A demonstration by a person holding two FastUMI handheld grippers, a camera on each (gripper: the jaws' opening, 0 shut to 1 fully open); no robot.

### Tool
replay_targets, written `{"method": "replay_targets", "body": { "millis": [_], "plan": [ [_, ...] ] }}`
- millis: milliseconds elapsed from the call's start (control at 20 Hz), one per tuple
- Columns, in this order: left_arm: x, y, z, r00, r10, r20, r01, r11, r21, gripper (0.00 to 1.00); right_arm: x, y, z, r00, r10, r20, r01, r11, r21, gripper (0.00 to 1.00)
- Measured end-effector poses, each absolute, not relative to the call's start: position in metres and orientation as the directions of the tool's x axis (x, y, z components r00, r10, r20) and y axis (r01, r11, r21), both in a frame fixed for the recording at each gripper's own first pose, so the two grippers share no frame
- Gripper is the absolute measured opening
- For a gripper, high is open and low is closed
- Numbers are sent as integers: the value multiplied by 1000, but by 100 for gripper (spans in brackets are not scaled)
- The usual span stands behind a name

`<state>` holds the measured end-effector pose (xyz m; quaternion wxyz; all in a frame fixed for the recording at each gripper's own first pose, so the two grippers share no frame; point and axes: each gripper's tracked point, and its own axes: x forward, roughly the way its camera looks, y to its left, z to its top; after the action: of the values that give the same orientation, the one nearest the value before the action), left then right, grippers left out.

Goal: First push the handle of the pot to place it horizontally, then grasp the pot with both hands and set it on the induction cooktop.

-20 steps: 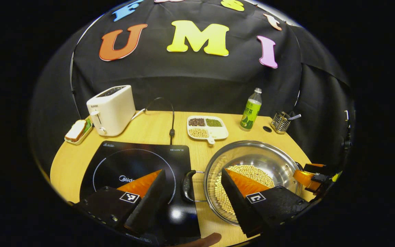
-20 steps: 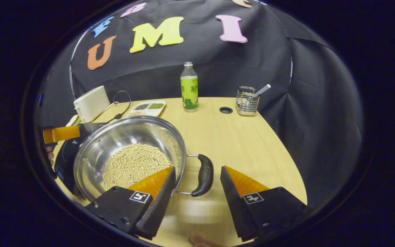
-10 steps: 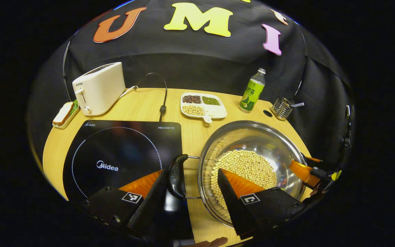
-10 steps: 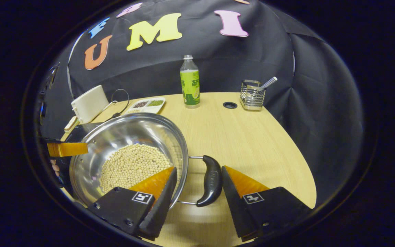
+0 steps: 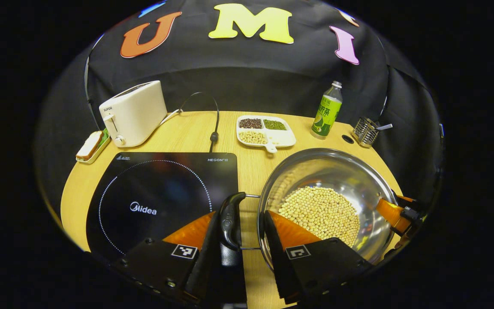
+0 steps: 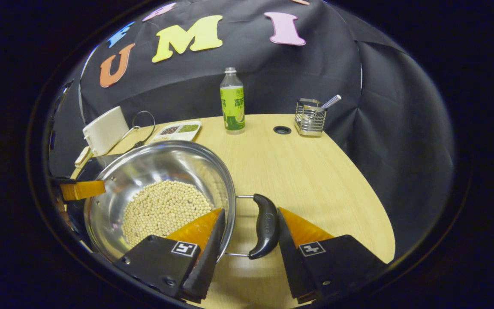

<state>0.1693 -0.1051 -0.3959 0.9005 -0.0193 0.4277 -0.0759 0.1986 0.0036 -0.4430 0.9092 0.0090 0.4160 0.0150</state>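
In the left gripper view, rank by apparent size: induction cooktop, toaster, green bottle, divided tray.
1. induction cooktop
2. toaster
3. divided tray
4. green bottle
Tray and bottle look close; the cooktop's nearness to the camera inflates it.

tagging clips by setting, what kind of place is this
Most likely a mock kitchen set up in a recording booth: a wooden table holds an induction cooktop, a toaster and a steel pot of beans, with black cloth hung behind instead of real walls.

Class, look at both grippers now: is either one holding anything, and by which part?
Nothing is clamped yet. The left gripper straddles the pot's left handle; the right gripper straddles its right handle, one finger touching, both with jaws open.
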Motion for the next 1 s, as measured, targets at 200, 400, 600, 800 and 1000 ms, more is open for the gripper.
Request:
{"method": "replay_targets", "body": {
  "millis": [200,400,600,800,1000],
  "plan": [
    [162,-106,-394,617,-167,-769,118,986,-120,47,194,1,-441,640,24,-768,-16,1000,19,68],
    [150,-110,-392,610,-172,-773,121,985,-123,56,187,-5,-432,645,22,-764,-14,1000,16,65],
    [142,-112,-372,632,-188,-752,132,982,-134,56,181,-9,-410,663,22,-748,-14,1000,18,64],
    [141,-114,-339,675,-216,-706,154,976,-151,56,180,-12,-369,692,22,-722,-13,1000,18,63],
    [141,-105,-293,734,-203,-648,174,979,-110,56,184,-5,-316,731,28,-682,-27,1000,12,64]
  ]
}}
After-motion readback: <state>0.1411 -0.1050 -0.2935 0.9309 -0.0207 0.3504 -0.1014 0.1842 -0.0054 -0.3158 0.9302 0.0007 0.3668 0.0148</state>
